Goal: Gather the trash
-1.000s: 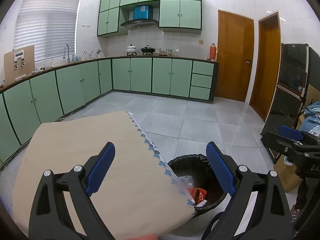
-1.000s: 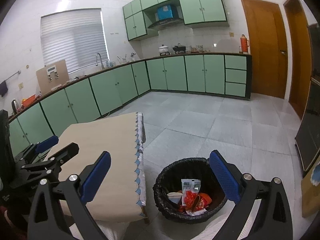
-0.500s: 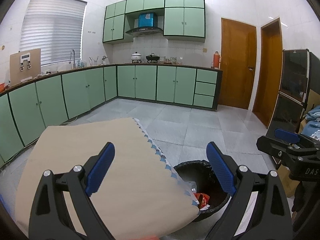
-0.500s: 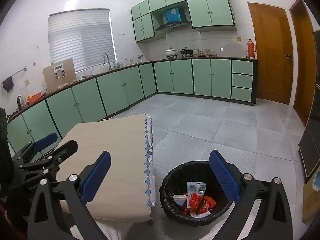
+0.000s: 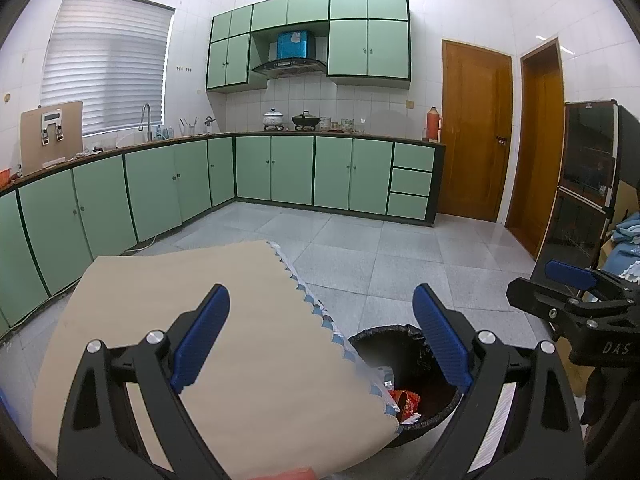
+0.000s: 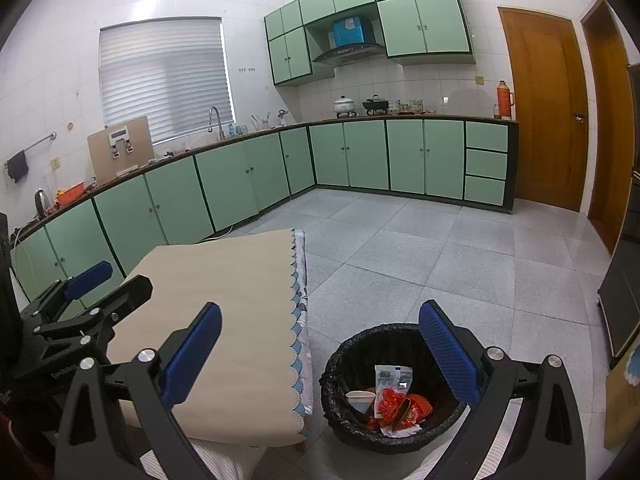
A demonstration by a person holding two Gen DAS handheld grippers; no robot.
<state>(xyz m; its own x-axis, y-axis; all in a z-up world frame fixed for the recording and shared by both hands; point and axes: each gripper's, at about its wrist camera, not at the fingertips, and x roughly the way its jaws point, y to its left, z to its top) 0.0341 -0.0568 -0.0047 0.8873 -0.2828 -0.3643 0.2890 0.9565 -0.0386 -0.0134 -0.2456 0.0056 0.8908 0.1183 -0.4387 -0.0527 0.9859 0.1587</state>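
Observation:
A black-lined trash bin (image 6: 348, 364) stands on the floor beside the table's right corner; it also shows in the left wrist view (image 5: 376, 338). It holds red wrappers (image 6: 396, 402), a white packet (image 6: 390, 378) and a paper cup (image 6: 360, 398). My left gripper (image 5: 320, 336) is open and empty above the beige tablecloth (image 5: 168, 304). My right gripper (image 6: 320, 356) is open and empty, high above the bin and table edge. The other gripper shows at each view's side.
The table (image 6: 224, 280) has a scalloped blue cloth edge. Green cabinets (image 6: 240, 176) line the left and far walls. Wooden doors (image 5: 476, 132) and a dark cabinet (image 5: 584, 184) stand on the right. Grey tiled floor (image 6: 440, 248) lies beyond.
Both grippers have tilted upward and risen a little, so more of the kitchen walls shows. Both stay open and empty. The bin's contents have not moved.

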